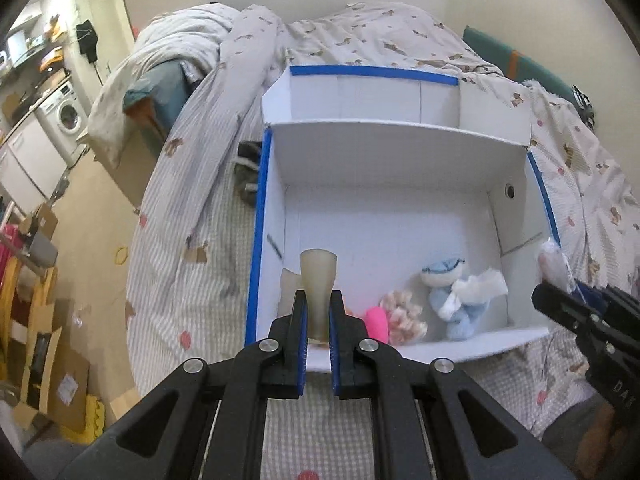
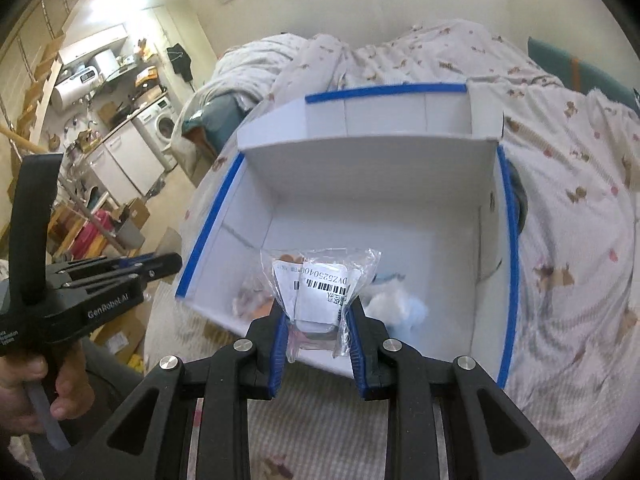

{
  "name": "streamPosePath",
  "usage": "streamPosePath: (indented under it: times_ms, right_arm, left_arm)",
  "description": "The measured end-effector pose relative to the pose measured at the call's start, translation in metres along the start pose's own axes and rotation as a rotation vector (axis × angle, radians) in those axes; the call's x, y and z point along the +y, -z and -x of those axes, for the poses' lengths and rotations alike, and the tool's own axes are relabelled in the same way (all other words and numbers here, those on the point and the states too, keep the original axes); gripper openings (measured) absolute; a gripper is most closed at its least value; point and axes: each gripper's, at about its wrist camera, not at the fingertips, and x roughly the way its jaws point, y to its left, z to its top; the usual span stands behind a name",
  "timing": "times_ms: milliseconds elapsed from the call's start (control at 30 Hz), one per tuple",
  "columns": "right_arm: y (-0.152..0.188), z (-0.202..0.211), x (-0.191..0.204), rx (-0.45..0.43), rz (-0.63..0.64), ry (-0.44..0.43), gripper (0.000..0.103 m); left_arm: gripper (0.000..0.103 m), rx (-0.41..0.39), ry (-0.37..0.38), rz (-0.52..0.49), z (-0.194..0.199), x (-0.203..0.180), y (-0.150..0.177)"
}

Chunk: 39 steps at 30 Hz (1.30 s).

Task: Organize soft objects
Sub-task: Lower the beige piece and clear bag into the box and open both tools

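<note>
A white cardboard box (image 1: 384,152) with blue tape on its rims stands open on the bed; it also shows in the right wrist view (image 2: 360,172). Inside lie a light-blue plush doll (image 1: 456,292), a pink-and-cream fluffy toy (image 1: 400,312) and a bright pink item (image 1: 376,320). My left gripper (image 1: 318,320) is shut on a beige soft tube-shaped piece (image 1: 318,280), held over the box's near left corner. My right gripper (image 2: 318,332) is shut on a clear plastic bag with a barcode label (image 2: 324,288), held over the box's near rim.
The bed has a checked sheet (image 1: 312,420) and a bear-print duvet (image 1: 360,36) heaped behind the box. A dark item (image 1: 248,172) lies left of the box. Floor at left holds cardboard boxes (image 1: 60,380); a washing machine (image 1: 68,116) stands further back.
</note>
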Motion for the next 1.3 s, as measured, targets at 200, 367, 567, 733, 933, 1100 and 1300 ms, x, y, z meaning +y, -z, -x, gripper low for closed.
streamPosePath:
  times_ms: [200,367,567,733,933,1100,1300]
  right_arm:
    - [-0.016,-0.020,-0.021,-0.014,-0.047,-0.019,0.029]
    - [0.000,-0.053,-0.036,0.067,-0.104,0.017,0.029]
    - [0.004,-0.067,-0.042,0.091,-0.098,0.060,0.029]
    - [0.006,-0.084,-0.045,0.152,-0.113,0.089,0.029]
    - [0.007,-0.092,-0.045,0.171,-0.112,0.090,0.029]
    - [0.007,-0.092,-0.045,0.175,-0.110,0.089,0.029]
    - [0.006,-0.091,-0.046,0.172,-0.116,0.090,0.029]
  left_arm:
    - [0.009,0.024,0.017,-0.023,-0.027,-0.011,-0.022]
    - [0.009,0.069,0.056,-0.047,-0.065,-0.024,-0.021]
    - [0.009,0.099,0.086,-0.018,-0.094,-0.025,-0.009]
    - [0.009,0.143,0.098,-0.018,-0.104,-0.027,-0.004]
    - [0.009,0.142,0.087,-0.027,-0.104,-0.032,-0.002]
    - [0.018,0.147,0.076,-0.040,-0.106,-0.034,-0.002]
    - [0.056,0.113,0.057,-0.060,-0.100,-0.036,-0.001]
